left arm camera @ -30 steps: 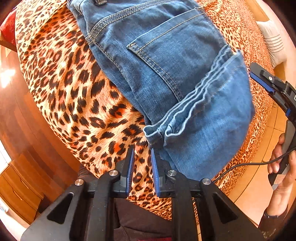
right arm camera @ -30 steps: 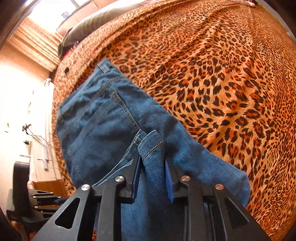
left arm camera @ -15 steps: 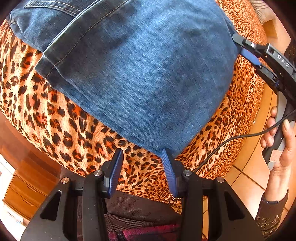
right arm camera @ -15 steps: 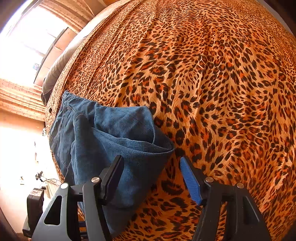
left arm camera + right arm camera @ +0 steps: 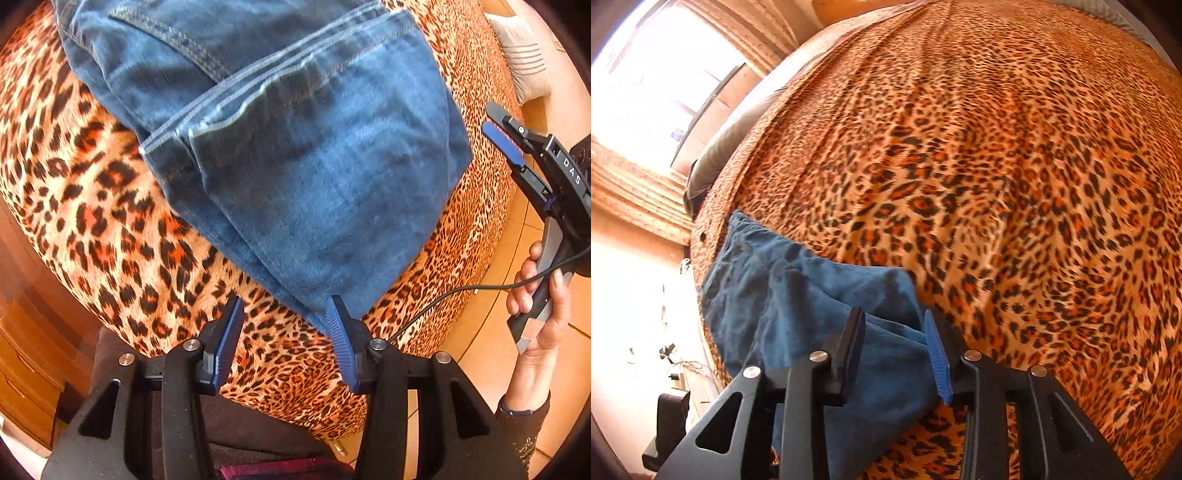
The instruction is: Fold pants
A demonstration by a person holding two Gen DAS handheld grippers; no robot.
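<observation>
Folded blue jeans (image 5: 303,162) lie on a leopard-print bedspread (image 5: 110,229), hems folded over the upper part. My left gripper (image 5: 284,325) is open and empty at the near folded edge of the jeans, its right finger touching the denim. My right gripper (image 5: 894,343) is open above the jeans (image 5: 798,306), with denim between its jaws and nothing gripped. The right gripper also shows in the left wrist view (image 5: 517,147), held off the right side of the jeans.
The bedspread (image 5: 1015,184) covers a wide bed. A dark headboard or cushion (image 5: 713,162) runs along the far left edge. Wooden drawers (image 5: 26,387) stand at lower left. Tiled floor (image 5: 480,343) lies to the right, beside the bed. A white pillow (image 5: 521,55) sits at upper right.
Both grippers have let go of the jeans and opened. The jeans now lie folded on the bed. Both grippers pulled back toward the near edge.
</observation>
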